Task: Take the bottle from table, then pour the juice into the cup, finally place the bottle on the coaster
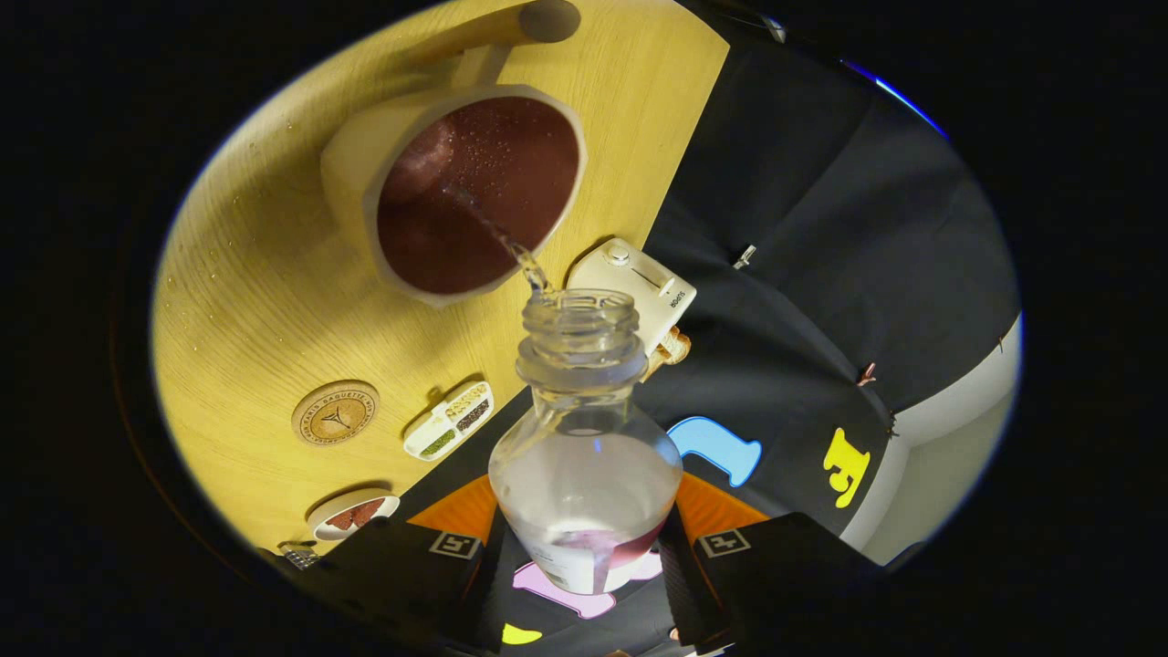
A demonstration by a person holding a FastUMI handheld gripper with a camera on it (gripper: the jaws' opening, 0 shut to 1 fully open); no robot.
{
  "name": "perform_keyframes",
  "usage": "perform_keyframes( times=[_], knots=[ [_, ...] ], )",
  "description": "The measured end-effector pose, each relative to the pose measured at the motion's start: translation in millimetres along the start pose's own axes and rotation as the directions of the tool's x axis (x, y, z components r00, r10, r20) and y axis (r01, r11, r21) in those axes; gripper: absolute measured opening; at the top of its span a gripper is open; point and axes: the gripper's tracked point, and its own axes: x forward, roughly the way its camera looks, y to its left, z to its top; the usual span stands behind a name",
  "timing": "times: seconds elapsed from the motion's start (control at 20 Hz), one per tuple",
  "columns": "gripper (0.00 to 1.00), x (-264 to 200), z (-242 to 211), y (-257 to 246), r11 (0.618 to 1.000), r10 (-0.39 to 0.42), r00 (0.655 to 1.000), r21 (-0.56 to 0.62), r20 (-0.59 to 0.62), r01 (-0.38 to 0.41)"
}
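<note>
Gripper view: the gripper [584, 557] is clamping both fingers on the bottle [585, 456], tipping it so juice [497, 233] is streaming into the cup [456, 192] on the table [255, 301]; the coaster [335, 412] is lying apart.

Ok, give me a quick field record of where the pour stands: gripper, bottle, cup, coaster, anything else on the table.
hand-held gripper: both fingers pressed on the bottle's sides
bottle: clear, uncapped, tilted mouth toward the cup, a little reddish juice left at its base
stream: thin, running from the mouth into the cup
cup: pale, with a handle, on the wooden table, holds dark red juice
coaster: round cork, bare, beside the cup
other items: small divided tray, small dish, white box at the table edge
</note>
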Motion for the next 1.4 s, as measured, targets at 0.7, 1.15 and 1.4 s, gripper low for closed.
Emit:
perform_keyframes(
  times=[0.7,1.15,1.4],
  knots=[
    [0.71,-1.0,-0.5,-7.7,0.993,-0.023,0.999,-0.115,0.034,0.027],
    [0.71,1.1,-4.3,-12.0,0.993,-0.040,0.999,-0.112,0.026,0.043],
    [0.71,0.9,-7.8,-14.7,0.992,-0.054,0.998,-0.109,0.025,0.056]
  ],
)
